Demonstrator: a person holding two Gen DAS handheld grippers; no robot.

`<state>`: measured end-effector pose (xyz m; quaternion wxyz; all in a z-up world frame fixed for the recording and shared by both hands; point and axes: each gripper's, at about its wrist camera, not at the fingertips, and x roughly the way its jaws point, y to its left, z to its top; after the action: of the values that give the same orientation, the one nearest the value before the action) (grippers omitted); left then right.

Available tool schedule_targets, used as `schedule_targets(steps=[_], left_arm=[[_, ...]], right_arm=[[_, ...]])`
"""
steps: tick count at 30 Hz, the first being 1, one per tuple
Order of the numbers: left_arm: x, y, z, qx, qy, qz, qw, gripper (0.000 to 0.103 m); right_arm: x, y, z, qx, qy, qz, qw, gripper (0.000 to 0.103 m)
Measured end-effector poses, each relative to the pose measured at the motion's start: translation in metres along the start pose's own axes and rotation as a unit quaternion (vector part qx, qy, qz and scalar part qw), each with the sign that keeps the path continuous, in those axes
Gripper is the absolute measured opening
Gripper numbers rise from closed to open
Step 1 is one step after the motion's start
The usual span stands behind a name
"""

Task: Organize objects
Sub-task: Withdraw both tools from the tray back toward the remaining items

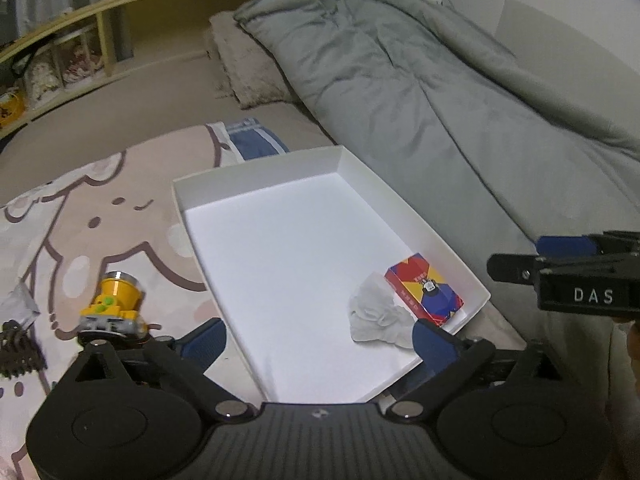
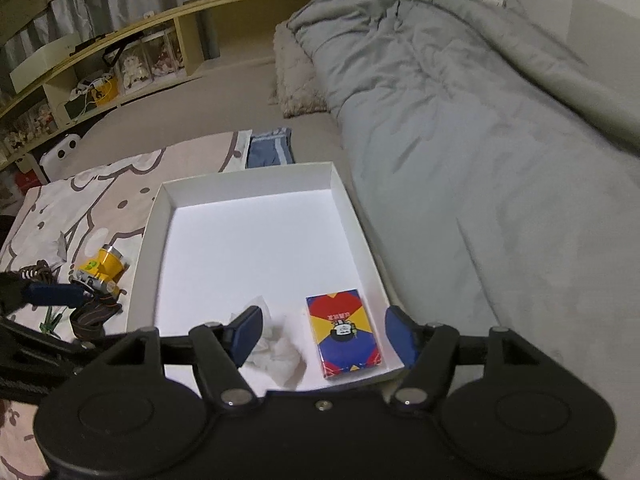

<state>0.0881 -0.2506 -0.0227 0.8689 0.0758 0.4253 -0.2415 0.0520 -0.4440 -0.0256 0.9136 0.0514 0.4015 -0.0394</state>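
Note:
A white shallow box (image 1: 256, 168) (image 2: 160, 216) lies on the bed. In its near right corner lie a red, yellow and blue card box (image 1: 424, 289) (image 2: 345, 330) and a crumpled white tissue (image 1: 376, 312) (image 2: 280, 354). A yellow headlamp (image 1: 114, 300) (image 2: 100, 268) with a dark strap lies on the pink blanket left of the box. My left gripper (image 1: 318, 338) is open and empty over the box's near edge. My right gripper (image 2: 324, 332) is open and empty, its fingers either side of the tissue and card box. It also shows at the right edge of the left wrist view (image 1: 560, 276).
A grey duvet (image 1: 460, 92) (image 2: 460, 120) covers the bed to the right of the box. A folded blue cloth (image 1: 252, 140) (image 2: 270, 152) lies behind the box. A fuzzy pillow (image 2: 298, 80) and a wooden shelf (image 2: 120, 60) stand further back. A grey scrap (image 1: 16, 304) lies far left.

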Motion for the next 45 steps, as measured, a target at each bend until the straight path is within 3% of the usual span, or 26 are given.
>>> schedule_targets(steps=[7,17,32,45], left_arm=[[-0.021,0.011,-0.009,-0.007,-0.02,0.009,0.9997,0.103],[-0.036,0.026,-0.025,-0.023,-0.038,0.016,0.9989,0.103],[-0.051,0.066,-0.048,-0.057,-0.063,0.025,0.996,0.103],[-0.081,0.152,-0.067,-0.096,-0.074,0.112,0.9863,0.103]], right_arm=[[-0.024,0.008,-0.012,0.003,-0.016,-0.012,1.0,0.073],[-0.051,0.019,-0.029,0.009,-0.048,-0.026,0.998,0.103],[-0.046,0.036,-0.042,0.009,-0.056,-0.029,0.998,0.103],[-0.018,0.091,-0.021,-0.009,-0.067,0.004,0.998,0.103]])
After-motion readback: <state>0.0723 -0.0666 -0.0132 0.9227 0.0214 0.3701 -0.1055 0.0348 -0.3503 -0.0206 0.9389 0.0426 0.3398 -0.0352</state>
